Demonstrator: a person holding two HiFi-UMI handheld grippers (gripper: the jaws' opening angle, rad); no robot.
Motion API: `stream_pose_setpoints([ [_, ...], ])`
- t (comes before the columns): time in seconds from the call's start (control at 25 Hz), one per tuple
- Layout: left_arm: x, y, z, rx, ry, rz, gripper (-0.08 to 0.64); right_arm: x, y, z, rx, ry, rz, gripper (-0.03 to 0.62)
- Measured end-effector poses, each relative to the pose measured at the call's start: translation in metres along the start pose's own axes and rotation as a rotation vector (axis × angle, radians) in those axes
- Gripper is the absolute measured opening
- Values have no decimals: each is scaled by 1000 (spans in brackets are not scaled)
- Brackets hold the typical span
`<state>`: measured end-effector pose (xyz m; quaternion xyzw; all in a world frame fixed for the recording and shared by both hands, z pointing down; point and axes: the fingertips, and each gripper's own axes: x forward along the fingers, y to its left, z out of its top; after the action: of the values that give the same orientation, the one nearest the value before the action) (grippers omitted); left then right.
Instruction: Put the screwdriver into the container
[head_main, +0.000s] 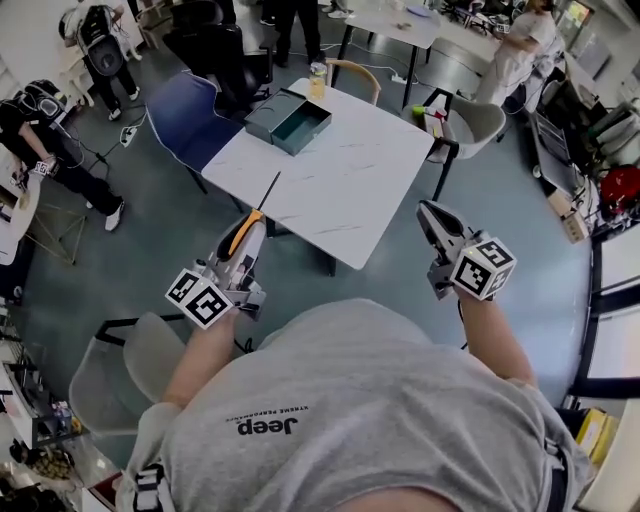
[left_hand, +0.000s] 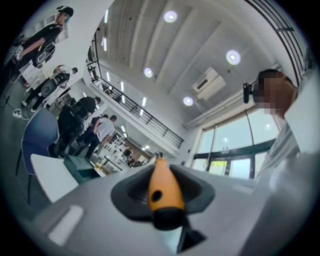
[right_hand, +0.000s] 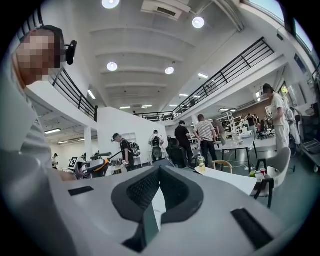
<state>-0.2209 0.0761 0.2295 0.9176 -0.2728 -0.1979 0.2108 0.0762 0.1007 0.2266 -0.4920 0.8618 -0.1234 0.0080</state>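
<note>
Grey T-shirt (head_main: 360, 400) fills the bottom of the head view, soft cotton, so the person is looking down past their own chest. Further out, the left gripper (head_main: 248, 245) is clamped on the screwdriver (head_main: 266, 193). Its thin dark metal shaft points ahead over the near corner of the table (head_main: 350, 190), I'd guess so the tip goes in first. That table is white with faint marble veining. At its far corner the container (head_main: 298, 122) sits open, a boxy teal thing with straight walls, well apart from the tool. Off the near edge, the right gripper (head_main: 432, 218) just hangs, probably kept out of the way.

Left gripper view: smooth orange plastic handle with a black butt end, wedged between the ribbed black pads (left_hand: 132, 192). It's gripped around the fat part, which should stop it rolling.

Right gripper view: jaws a little apart with nothing between them, and white tabletop shows through the gap.
</note>
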Motion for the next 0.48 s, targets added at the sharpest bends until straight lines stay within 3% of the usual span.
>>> stream_pose_setpoints([
  [0.2,10,47,17,-7,-1,15,98,47,-17,5,9,1,-13,8],
  [0.48,38,95,13,-23,20,43,98,93,-50,-13,37,42,-1,8],
])
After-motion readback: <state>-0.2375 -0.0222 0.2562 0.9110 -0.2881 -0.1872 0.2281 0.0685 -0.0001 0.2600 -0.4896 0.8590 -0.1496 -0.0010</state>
